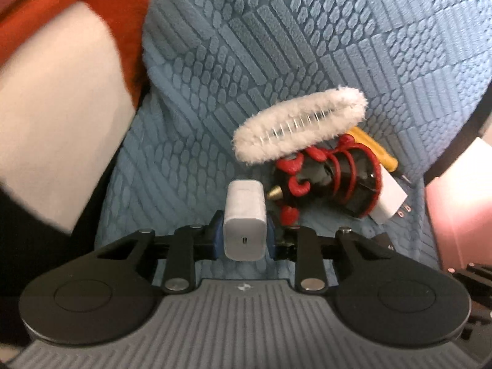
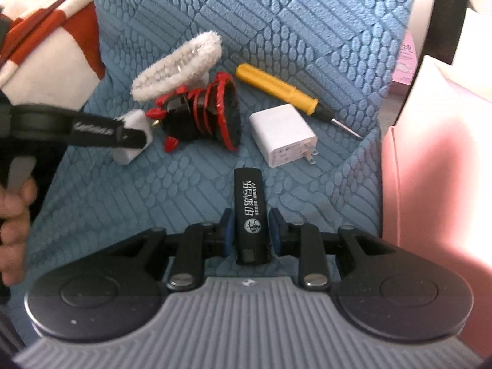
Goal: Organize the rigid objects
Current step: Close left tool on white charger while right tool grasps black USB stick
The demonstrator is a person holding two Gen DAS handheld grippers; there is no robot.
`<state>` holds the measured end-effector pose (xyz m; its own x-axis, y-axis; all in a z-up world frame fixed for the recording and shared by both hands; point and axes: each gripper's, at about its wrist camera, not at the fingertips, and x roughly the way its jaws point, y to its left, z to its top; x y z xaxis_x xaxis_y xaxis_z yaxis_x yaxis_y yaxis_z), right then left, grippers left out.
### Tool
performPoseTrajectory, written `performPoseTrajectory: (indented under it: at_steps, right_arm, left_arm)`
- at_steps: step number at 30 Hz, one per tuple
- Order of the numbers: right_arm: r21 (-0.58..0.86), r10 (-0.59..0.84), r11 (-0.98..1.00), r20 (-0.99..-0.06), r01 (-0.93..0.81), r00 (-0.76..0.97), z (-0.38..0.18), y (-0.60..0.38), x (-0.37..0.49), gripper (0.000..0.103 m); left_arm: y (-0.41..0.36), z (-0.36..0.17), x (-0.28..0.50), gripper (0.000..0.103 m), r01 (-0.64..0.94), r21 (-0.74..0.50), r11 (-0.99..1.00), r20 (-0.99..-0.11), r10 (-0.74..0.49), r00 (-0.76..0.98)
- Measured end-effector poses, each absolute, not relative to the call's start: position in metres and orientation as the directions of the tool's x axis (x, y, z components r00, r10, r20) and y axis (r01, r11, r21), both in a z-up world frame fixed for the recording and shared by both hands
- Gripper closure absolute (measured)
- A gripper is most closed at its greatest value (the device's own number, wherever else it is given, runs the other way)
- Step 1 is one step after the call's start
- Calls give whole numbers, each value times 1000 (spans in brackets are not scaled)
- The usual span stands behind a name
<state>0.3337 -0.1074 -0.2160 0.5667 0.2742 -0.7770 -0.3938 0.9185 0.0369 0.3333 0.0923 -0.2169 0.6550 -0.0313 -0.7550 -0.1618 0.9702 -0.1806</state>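
White charger block [image 1: 244, 220] sits clamped in your left gripper [image 1: 243, 233], above the blue textured fabric [image 1: 276, 30], left of a red-and-black toy [image 2: 200, 113]. Further right, your right gripper [image 2: 250, 230] clamps a black lighter [image 2: 251, 215] near a second white charger [image 2: 281, 133].

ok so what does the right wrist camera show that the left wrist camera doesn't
Only the right wrist view shows the black lighter clamped in the right gripper, the person's hand, and the full yellow screwdriver with its tip.

Only the left wrist view shows the port end of the white charger held in the left gripper.

Both show the fluffy white hair clip, the red and black toy, a second white plug adapter, the blue textured cover and the pink box.
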Motion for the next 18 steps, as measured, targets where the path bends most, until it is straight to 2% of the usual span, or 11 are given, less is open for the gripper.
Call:
performPoseTrajectory:
  at_steps: [18]
  right_arm:
    - [77,292,924,-771,-374,566,-196,-127,280,78]
  left_arm:
    - [95,-214,240,71,-154,-305,940,-728,-126,674]
